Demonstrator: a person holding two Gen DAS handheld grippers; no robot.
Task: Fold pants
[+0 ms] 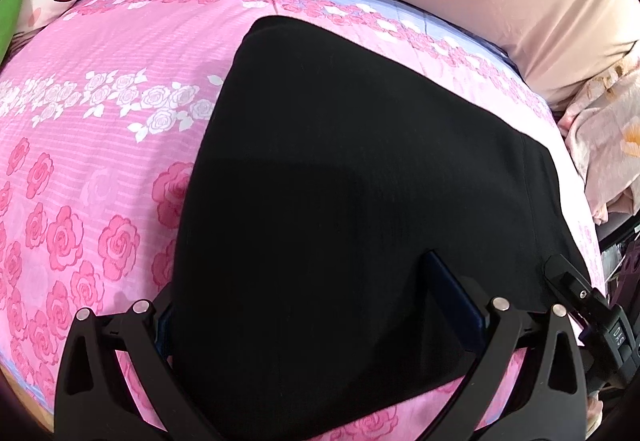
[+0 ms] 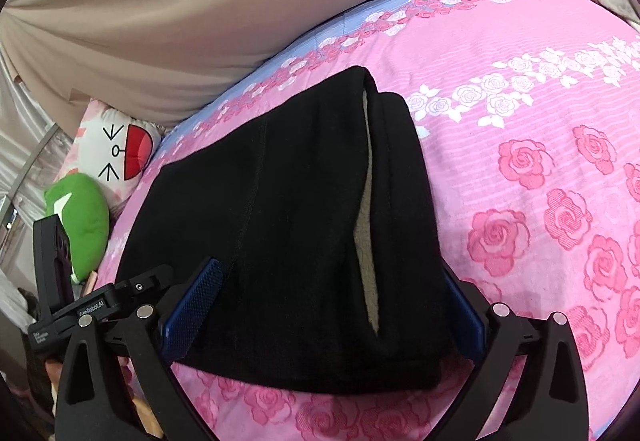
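The black pants (image 1: 340, 169) lie folded in a thick stack on the pink rose-print bedspread (image 1: 100, 89). In the right wrist view the pants (image 2: 288, 209) show a pale fleece lining (image 2: 370, 201) along the open folded edge. My left gripper (image 1: 304, 293) is open, its blue-padded fingers (image 1: 452, 293) standing wide over the near end of the stack. My right gripper (image 2: 324, 297) is open too, its fingers (image 2: 196, 301) straddling the near edge of the stack. The other gripper shows at the right edge of the left wrist view (image 1: 580, 297).
A white cartoon-face pillow (image 2: 120, 149) and a green plush (image 2: 80, 217) lie at the bed's left side. A beige curtain (image 2: 180, 9) hangs behind the bed. A floral blanket (image 1: 608, 145) lies bunched at the right of the left wrist view.
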